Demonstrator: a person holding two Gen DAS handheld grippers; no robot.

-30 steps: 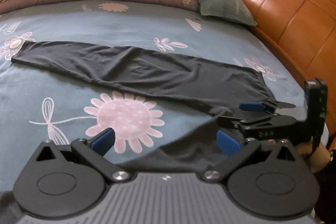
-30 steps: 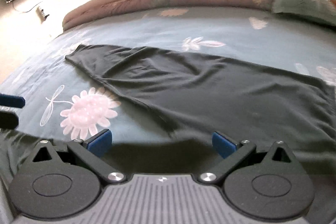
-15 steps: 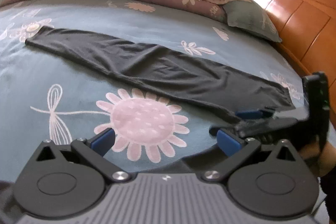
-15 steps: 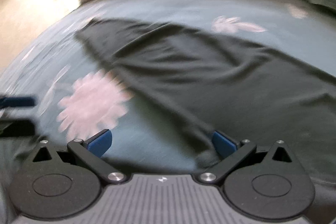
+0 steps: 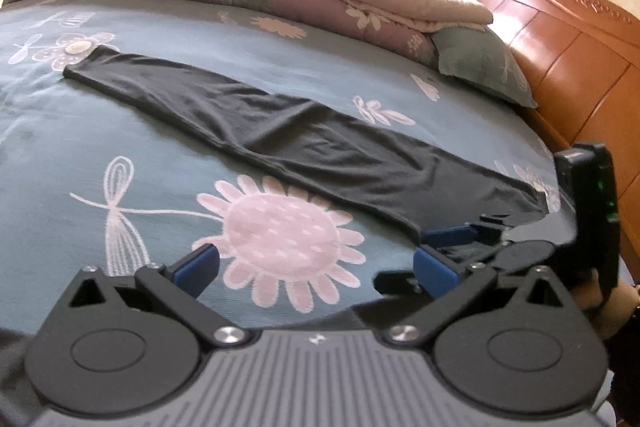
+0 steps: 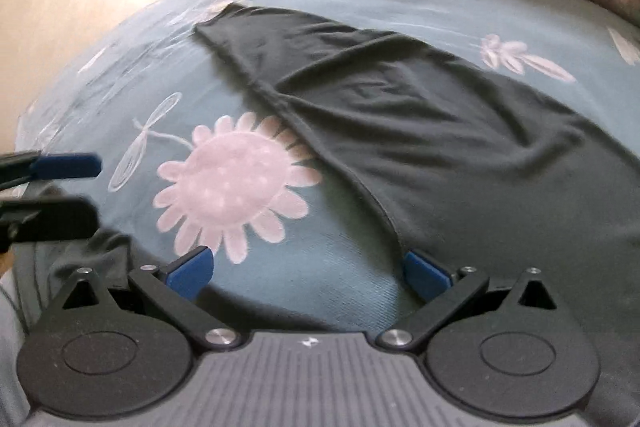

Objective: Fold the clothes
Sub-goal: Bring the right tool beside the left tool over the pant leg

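No words, numbers or brand names can be read in either view. The only sign is a small pale bow-tie-shaped emblem, moulded at the twelve o'clock edge of the ribbed grey plastic body of the left gripper [image 5: 316,265] in its own wrist view, and likewise on the ribbed grey plastic body of the right gripper [image 6: 308,269] in its own. On the black box-shaped module [image 5: 592,203] at three o'clock in the left wrist view, small green lights glow, but they form no legible character.
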